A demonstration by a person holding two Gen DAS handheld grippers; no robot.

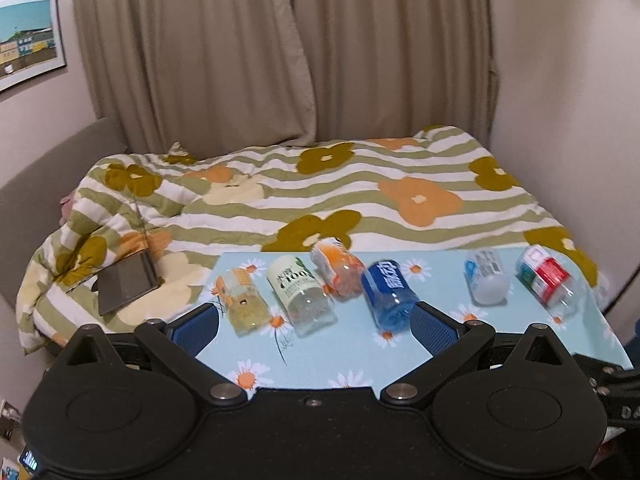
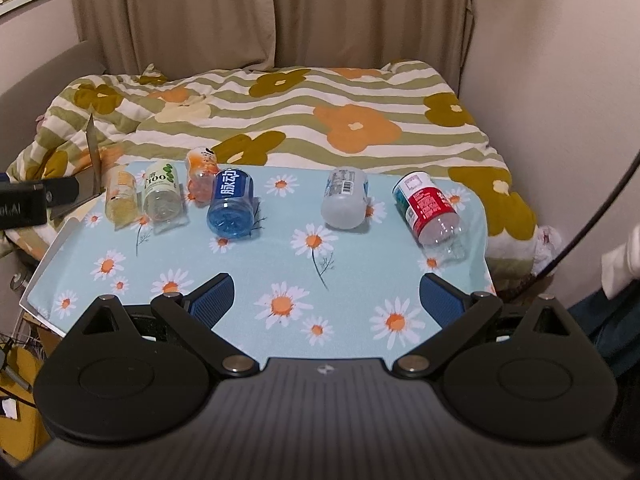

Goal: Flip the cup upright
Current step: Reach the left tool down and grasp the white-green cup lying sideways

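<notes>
Several cut-bottle cups lie on their sides on a daisy-print table (image 2: 280, 280): a yellow one (image 2: 120, 198), a cream "100" one (image 2: 161, 192), an orange one (image 2: 201, 178), a blue one (image 2: 231, 204), a frosted white one (image 2: 345, 198) and a red-labelled one (image 2: 430, 210). My left gripper (image 1: 316, 322) hovers open above the near side of the table, with the yellow cup (image 1: 242, 300), cream cup (image 1: 302, 296), orange cup (image 1: 338, 270) and blue cup (image 1: 390, 292) just beyond its fingers. My right gripper (image 2: 326, 300) is open over the table's front, holding nothing.
A bed with a striped floral duvet (image 2: 320, 120) lies behind the table, curtains (image 2: 260, 12) beyond. A dark tablet-like stand (image 1: 128, 280) rests on the duvet at the left. The frosted cup (image 1: 486, 278) and red cup (image 1: 546, 280) lie to the right. A wall is close on the right.
</notes>
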